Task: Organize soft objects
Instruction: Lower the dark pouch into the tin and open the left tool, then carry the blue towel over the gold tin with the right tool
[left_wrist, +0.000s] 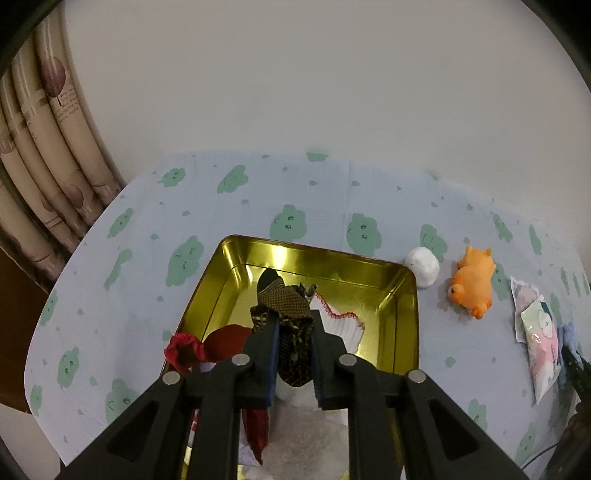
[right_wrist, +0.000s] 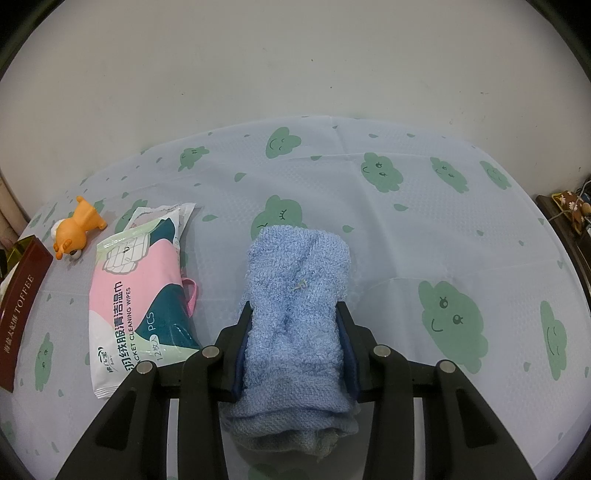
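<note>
My left gripper (left_wrist: 295, 317) hangs over an open gold tin (left_wrist: 406, 295), its jaws shut on a brown patterned cloth (left_wrist: 288, 299) that sticks out past the fingertips. Inside the tin lie a red cloth (left_wrist: 184, 349), a white sock with red trim (left_wrist: 343, 325) and a white fluffy piece (left_wrist: 306, 435). In the right wrist view, my right gripper (right_wrist: 294, 306) is shut on a folded blue towel (right_wrist: 297, 284) that rests on the tablecloth. A white ball (left_wrist: 423, 266) and an orange plush animal (left_wrist: 472, 282) lie right of the tin.
Wipes packs (right_wrist: 136, 295) lie left of the towel, a pink loop (right_wrist: 192, 295) showing beneath them. The tin's dark red side (right_wrist: 20, 314) reads TOFFEE at the far left. A wall backs the cloud-print tablecloth (right_wrist: 406, 229); rolled paper tubes (left_wrist: 48, 155) stand past its left edge.
</note>
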